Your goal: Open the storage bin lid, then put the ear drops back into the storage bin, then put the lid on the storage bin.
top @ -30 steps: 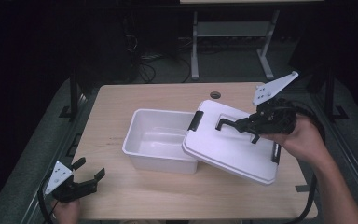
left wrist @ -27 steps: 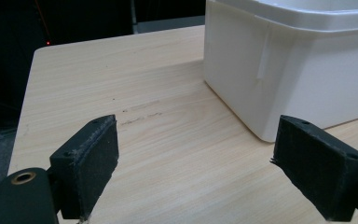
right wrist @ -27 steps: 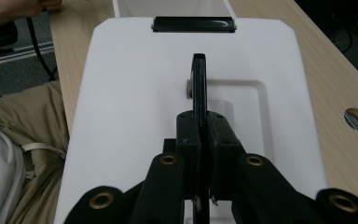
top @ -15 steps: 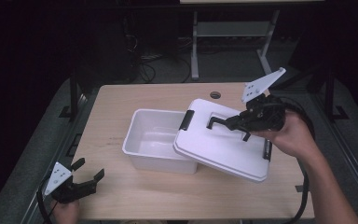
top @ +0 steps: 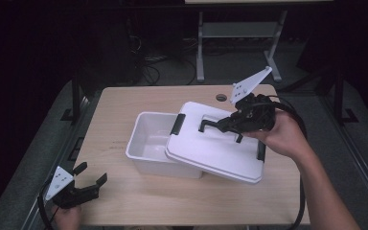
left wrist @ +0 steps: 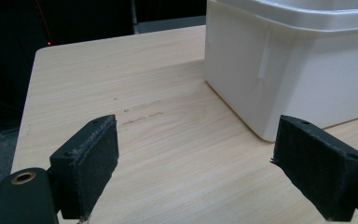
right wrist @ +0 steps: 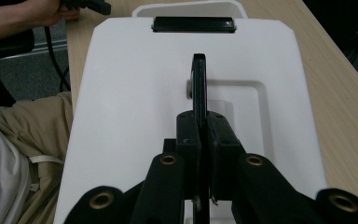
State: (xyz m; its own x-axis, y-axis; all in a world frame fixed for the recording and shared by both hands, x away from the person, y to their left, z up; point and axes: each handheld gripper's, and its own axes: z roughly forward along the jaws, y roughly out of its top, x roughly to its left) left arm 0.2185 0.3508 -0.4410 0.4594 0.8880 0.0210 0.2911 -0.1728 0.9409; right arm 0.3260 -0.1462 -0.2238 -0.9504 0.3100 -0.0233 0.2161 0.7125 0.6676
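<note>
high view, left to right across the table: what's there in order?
left gripper → white bin → white lid → right gripper, shut on the lid's black handle → person's right hand

Smooth white plastic lid (top: 215, 148) and bin (top: 148, 143) on a matt, pale wood-grain table (top: 124, 103).
</note>
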